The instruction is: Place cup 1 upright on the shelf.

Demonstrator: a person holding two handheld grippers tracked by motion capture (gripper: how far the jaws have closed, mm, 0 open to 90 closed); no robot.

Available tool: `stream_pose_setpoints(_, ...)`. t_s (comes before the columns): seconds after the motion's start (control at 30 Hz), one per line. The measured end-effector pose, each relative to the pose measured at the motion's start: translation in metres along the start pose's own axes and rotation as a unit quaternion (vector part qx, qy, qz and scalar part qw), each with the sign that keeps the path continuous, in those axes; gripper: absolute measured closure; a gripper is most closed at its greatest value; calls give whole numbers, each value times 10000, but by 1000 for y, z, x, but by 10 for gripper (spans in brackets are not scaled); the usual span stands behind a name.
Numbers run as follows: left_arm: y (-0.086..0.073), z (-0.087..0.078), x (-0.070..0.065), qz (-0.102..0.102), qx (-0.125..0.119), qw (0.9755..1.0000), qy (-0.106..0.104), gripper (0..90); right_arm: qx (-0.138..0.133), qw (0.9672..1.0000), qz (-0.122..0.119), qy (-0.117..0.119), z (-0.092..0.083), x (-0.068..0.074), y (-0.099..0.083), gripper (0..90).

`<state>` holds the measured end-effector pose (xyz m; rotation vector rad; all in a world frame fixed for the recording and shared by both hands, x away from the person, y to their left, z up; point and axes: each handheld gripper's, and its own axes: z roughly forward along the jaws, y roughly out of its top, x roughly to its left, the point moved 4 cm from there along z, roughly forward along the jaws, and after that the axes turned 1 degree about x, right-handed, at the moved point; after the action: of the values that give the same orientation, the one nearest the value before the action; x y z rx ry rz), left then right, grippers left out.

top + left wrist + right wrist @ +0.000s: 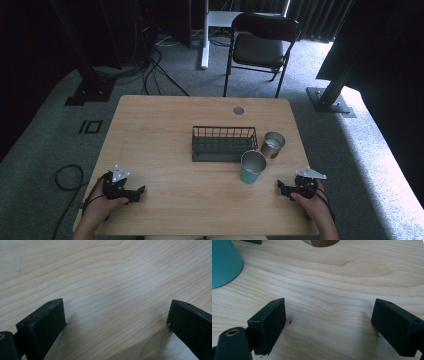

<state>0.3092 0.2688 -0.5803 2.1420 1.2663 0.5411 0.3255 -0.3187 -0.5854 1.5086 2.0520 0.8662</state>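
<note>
A teal cup (252,167) stands upright on the wooden table (165,125), just in front of the right end of a dark wire basket (223,144). A brown metal cup (273,144) stands to the basket's right. My left gripper (140,192) rests on the table near the front left, open, with bare wood between its jaws (115,312). My right gripper (281,187) rests at the front right, open, a little to the right of and nearer than the teal cup (223,263). The brown cup's base (322,242) shows at the top of the right gripper view.
A small round grommet (238,110) sits near the table's far edge. A black folding chair (262,45) stands beyond the table, with cables (155,70) on the carpet at the far left and a cable loop (67,177) on the floor at the left.
</note>
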Motion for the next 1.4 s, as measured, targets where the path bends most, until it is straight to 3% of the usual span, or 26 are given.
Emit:
stream_pose_setpoints(0.23,14,0,-12,100,-143,9997,-142,25,1,10000,-2,1,0,0,0,119)
stream_pose_setpoints(0.53,32,6,-37,418,-294,9977,-445,25,0,10000,1,1,0,0,0,120)
stream_pose_setpoints(0.73,40,8,-47,541,-351,9966,-505,25,-3,10000,1,3,0,0,0,119)
stream_pose_setpoints(0.83,43,10,-53,644,-356,9957,-562,25,-2,10000,3,3,0,0,0,120)
stream_pose_setpoints(1.07,57,11,-68,640,-557,9927,-858,25,-2,10000,4,3,0,0,0,119)
stream_pose_setpoints(1.4,71,16,-84,837,-659,9895,-981,25,-2,10000,1,4,0,0,0,119)
